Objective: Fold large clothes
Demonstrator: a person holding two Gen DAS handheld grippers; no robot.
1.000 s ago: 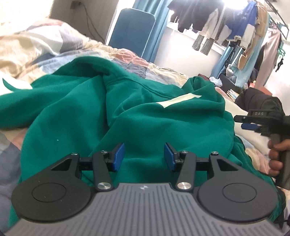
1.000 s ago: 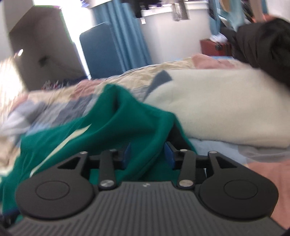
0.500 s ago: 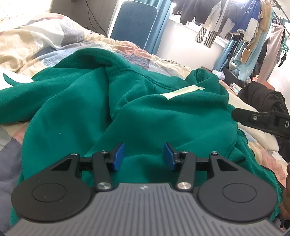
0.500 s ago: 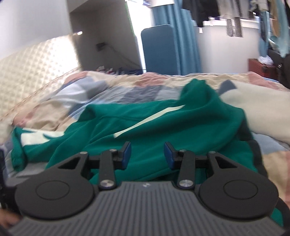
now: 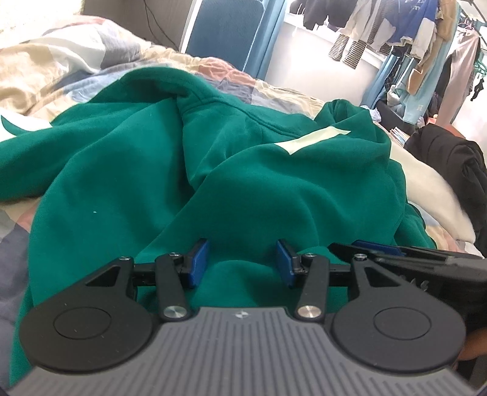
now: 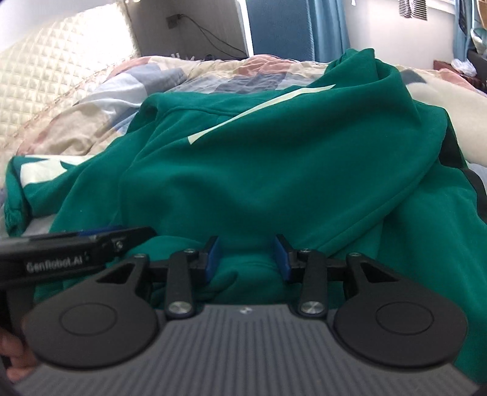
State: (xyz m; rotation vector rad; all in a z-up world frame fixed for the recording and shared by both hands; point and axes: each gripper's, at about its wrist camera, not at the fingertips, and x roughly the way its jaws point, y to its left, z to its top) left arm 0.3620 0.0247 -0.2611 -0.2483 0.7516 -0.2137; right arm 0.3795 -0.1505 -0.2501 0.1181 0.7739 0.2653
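A large green hoodie point(image 5: 274, 189) with a pale stripe point(image 5: 313, 138) lies crumpled across the bed. My left gripper point(image 5: 242, 265) hovers over its near edge, jaws apart, cloth lying beneath them. Close on its right come the right gripper's fingers point(image 5: 377, 245). In the right wrist view the hoodie point(image 6: 274, 167) fills the middle, and my right gripper point(image 6: 246, 259) straddles a raised fold of the near hem. Its pads stand apart and I see no pinch on the fold. The left gripper's fingers point(image 6: 100, 236) poke in from the left.
A patchwork quilt point(image 5: 61, 61) covers the bed, with a quilted headboard point(image 6: 45, 76) at far left. A white blanket point(image 5: 426, 182) and a black garment point(image 5: 456, 164) lie to the right. Hanging clothes point(image 5: 411, 30) and a blue panel point(image 5: 231, 27) stand behind.
My right gripper has swung from the hoodie's right side round to its near hem, right beside the left gripper. The left gripper has hardly moved and the hoodie lies as before.
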